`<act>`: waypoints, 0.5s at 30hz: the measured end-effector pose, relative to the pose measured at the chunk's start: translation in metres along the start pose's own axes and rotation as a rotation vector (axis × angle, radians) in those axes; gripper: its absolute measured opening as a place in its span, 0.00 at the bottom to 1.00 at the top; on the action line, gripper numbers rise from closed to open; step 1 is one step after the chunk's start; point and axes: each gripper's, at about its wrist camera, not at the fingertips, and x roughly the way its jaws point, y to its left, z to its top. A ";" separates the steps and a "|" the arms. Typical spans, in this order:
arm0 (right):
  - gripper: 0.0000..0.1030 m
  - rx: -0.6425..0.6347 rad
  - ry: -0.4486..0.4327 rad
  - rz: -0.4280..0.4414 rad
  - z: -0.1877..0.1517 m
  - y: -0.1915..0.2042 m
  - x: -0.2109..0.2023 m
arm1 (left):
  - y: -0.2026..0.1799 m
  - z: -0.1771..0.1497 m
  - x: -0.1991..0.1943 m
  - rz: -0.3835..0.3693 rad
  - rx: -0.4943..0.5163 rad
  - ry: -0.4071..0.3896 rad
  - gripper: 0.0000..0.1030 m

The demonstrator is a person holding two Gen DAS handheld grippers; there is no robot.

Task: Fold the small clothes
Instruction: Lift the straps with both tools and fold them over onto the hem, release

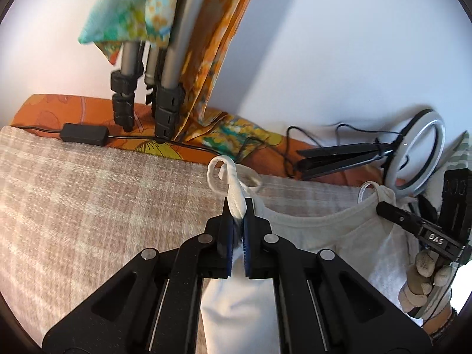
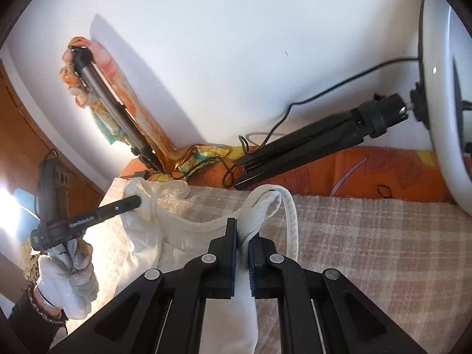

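Observation:
A small white sleeveless top hangs stretched between my two grippers above a beige checked blanket. My left gripper is shut on one shoulder strap, whose loops stick out past the fingertips. My right gripper is shut on the other shoulder strap. In the left wrist view the right gripper shows at the right, pinching the top's far corner. In the right wrist view the left gripper shows at the left, with the top sagging between.
A tripod draped with orange and teal patterned cloth stands at the back against the white wall. A ring light on a folded stand lies at the right. Black cables run along an orange sheet.

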 end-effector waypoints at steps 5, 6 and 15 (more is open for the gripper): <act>0.03 -0.027 -0.031 -0.019 -0.007 0.018 -0.030 | -0.012 -0.007 -0.040 -0.004 0.030 -0.036 0.02; 0.03 -0.031 -0.037 -0.020 -0.010 0.022 -0.037 | -0.015 -0.009 -0.046 -0.001 0.041 -0.042 0.02; 0.03 -0.078 -0.059 -0.029 -0.055 0.063 -0.103 | -0.030 -0.047 -0.112 -0.003 0.049 -0.061 0.02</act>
